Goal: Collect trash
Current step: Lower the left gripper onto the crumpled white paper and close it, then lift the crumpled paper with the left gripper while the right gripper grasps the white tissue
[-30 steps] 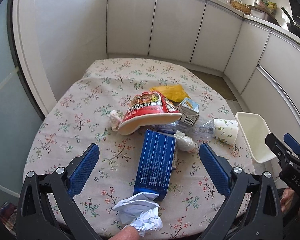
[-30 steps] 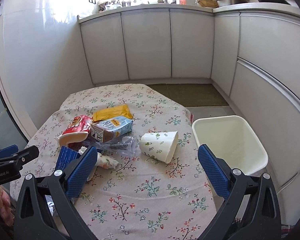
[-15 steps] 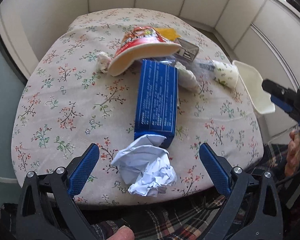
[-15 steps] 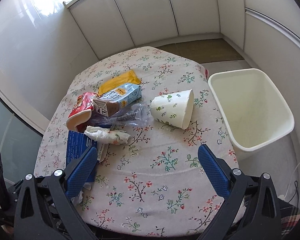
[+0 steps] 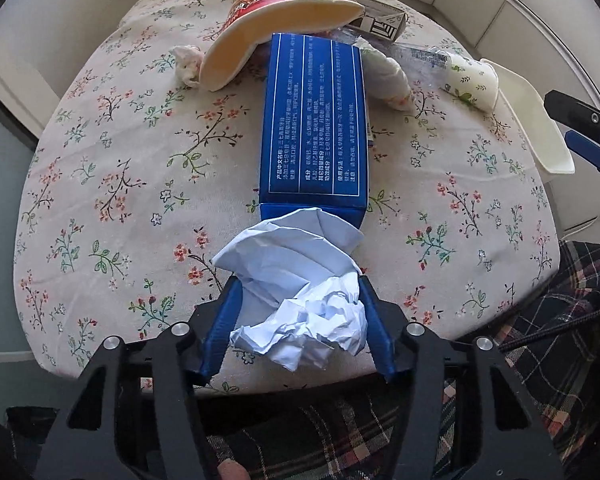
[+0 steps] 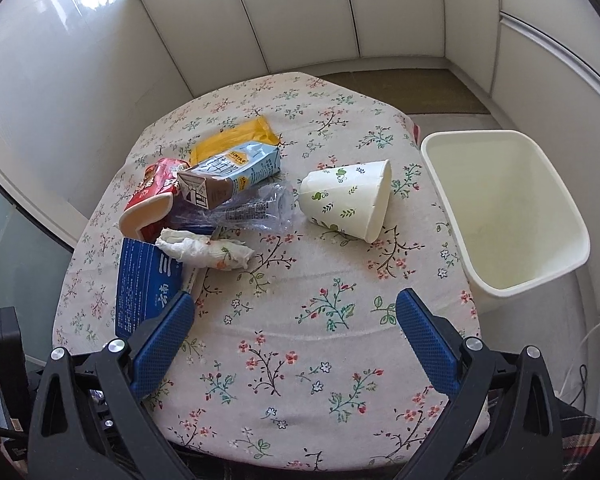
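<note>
now left gripper [image 5: 298, 312] around crumpled paper [image 5: 300, 292]

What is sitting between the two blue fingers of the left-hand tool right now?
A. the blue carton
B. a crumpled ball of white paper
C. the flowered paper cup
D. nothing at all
B: in the left wrist view the left tool has its blue fingers against both sides of the crumpled white paper, having just closed in on it; the paper cup lies untouched farther off.
</note>
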